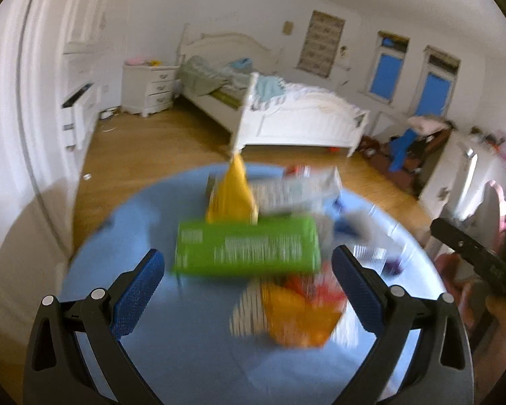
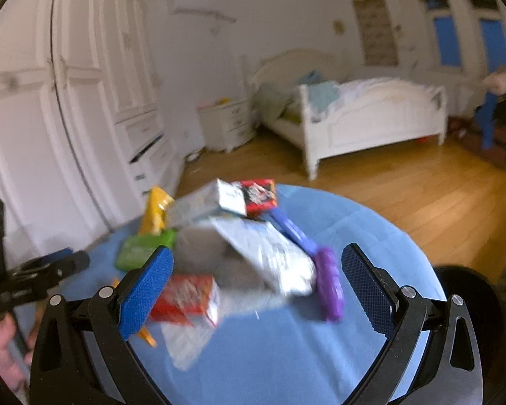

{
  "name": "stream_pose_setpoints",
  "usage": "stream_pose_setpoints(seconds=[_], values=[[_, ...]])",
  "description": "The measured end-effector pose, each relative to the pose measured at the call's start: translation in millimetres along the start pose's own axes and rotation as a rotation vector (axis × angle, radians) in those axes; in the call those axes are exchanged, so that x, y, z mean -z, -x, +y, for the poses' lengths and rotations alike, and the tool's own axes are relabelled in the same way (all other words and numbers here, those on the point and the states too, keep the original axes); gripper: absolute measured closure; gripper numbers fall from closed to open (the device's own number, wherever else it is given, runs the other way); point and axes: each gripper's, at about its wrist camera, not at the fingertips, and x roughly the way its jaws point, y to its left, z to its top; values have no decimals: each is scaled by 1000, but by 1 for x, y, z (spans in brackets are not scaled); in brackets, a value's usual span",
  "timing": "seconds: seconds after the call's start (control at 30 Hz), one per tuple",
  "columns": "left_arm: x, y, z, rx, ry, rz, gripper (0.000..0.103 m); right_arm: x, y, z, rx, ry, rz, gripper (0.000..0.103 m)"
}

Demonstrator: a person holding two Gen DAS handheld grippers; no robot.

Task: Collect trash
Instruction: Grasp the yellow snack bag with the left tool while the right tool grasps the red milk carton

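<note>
Blue cloth covers the round table (image 1: 94,263) where your trash sits heaped near the middle, every piece smeared by motion blur. Your left gripper (image 1: 248,281) hangs spread wide, holding nothing, the green box (image 1: 248,248) between its fingers and an orange packet (image 1: 300,314) just below it (print on both unreadable). Your right gripper (image 2: 256,285) is likewise released and empty, its fingers framing a silver pouch (image 2: 266,256), a red carton (image 2: 185,295) and a purple wrapper (image 2: 330,283). A yellow bag (image 2: 155,212) stands at the far edge. The left blue pad (image 2: 145,293) partly hides the carton.
</note>
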Motion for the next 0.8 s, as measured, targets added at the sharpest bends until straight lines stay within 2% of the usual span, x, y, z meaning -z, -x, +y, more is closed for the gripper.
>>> stream_pose_setpoints(seconds=[0.1, 0.17, 0.23, 0.3, 0.4, 0.57, 0.63, 0.67, 0.73, 0.77, 0.8], values=[[-41, -22, 18, 79, 32, 49, 5, -48, -26, 1, -69, 35, 137, 4], [-56, -41, 24, 91, 32, 89, 5, -78, -54, -2, -119, 34, 220, 4], [-65, -61, 28, 112, 30, 139, 5, -95, -77, -8, -100, 33, 268, 4], [-69, -85, 28, 127, 34, 194, 7, -113, -115, -16, -67, 30, 362, 4], [-72, -115, 20, 104, -2, 248, 14, -119, -162, -9, -37, 27, 465, 4], [-79, -143, 20, 99, -27, 310, 26, -100, -228, 24, 79, 156, 655, 4], [-77, -147, 22, 104, -26, 336, 38, -89, -241, 27, 99, 173, 695, 4], [-75, -146, 24, 122, -13, 335, 39, -85, -245, 27, 117, 175, 703, 4], [-76, -145, 30, 153, 20, 336, 63, -78, -248, 22, 113, 140, 711, 4], [-78, -146, 34, 158, 31, 340, 69, -76, -249, 18, 101, 114, 717, 7], [-79, -144, 38, 157, 45, 343, 76, -75, -249, 16, 99, 102, 718, 14]])
